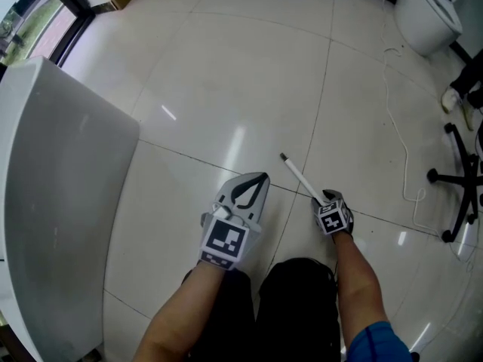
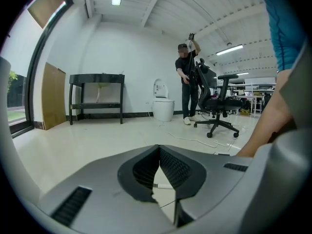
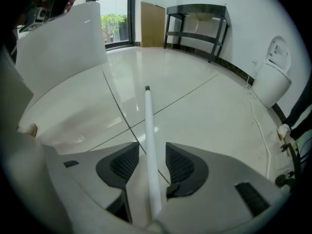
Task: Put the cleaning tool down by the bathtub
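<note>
The cleaning tool [image 1: 298, 174] is a thin white rod with a dark tip, slanting away from my right gripper [image 1: 326, 197] over the tiled floor. In the right gripper view the rod [image 3: 148, 126] runs between the jaws of the right gripper [image 3: 152, 147]. The jaws stand open, with a gap on each side of the rod. The white bathtub [image 1: 53, 202] fills the left of the head view, and its wall [image 3: 58, 48] rises at the far left. My left gripper [image 1: 260, 178] hangs beside the right one. Its tips [image 2: 159, 147] meet, with nothing held.
A white toilet [image 1: 426, 13] stands at the far right, with a white cable [image 1: 400, 142] trailing across the tiles. An office chair base [image 1: 460, 179] sits at the right edge. A person [image 2: 187, 82] stands by a chair [image 2: 219, 106] near a black table [image 2: 96, 96].
</note>
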The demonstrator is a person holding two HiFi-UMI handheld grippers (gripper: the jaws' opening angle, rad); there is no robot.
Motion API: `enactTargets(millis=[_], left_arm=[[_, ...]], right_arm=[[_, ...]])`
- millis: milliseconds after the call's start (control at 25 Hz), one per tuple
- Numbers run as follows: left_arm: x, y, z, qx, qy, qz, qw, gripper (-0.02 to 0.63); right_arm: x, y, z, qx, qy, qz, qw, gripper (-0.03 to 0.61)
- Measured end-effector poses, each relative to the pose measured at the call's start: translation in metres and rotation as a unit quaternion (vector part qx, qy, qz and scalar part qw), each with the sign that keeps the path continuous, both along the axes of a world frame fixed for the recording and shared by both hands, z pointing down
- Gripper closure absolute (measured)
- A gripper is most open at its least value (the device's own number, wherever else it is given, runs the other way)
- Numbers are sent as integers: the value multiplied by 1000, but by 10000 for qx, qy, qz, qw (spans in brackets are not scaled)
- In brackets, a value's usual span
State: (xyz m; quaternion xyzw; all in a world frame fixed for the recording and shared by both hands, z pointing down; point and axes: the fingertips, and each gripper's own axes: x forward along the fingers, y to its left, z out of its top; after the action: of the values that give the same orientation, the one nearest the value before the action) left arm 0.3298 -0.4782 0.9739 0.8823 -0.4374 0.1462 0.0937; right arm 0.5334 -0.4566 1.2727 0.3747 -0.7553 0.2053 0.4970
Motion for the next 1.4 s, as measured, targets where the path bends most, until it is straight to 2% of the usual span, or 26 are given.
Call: enactTargets(millis=[200,320,400,560,680,840,1080,1280,1400], left_arm=[[2,6,0,-107,26,164,9998,620],[-1,5,1,-127,28,171,9998,620],[-4,5,3,-156,27,127,9998,620],[-6,6,4,-175,3,134,9998,620],[-5,5,2,-134,19,190,9997,620],[-18,5,5,-201,-9,231,9995,620],[-38,7,11,-306,-71,98,9995,620],[-44,25,-12,-345,-68,-8,9994,620],[-51,49,-48,-528,34,-139,9985,620]], right_arm=[[6,12,35,-517,446,-532,9962,380],[4,14,42,-661,316,-612,9954,427],[1,18,43,-718,273,-646,9949,480],[-3,25,41,-798,387,-732,9934,483],[-8,25,29,-747,292,-843,9932,483],[-11,23,-4,-529,83,-772,9956,483],[-21,20,-58,-184,38,-743,9971,483],[-46,22,-127,180,201,-1141,9931,485],[-62,35,-186,414,566,-1710,9828,486]])
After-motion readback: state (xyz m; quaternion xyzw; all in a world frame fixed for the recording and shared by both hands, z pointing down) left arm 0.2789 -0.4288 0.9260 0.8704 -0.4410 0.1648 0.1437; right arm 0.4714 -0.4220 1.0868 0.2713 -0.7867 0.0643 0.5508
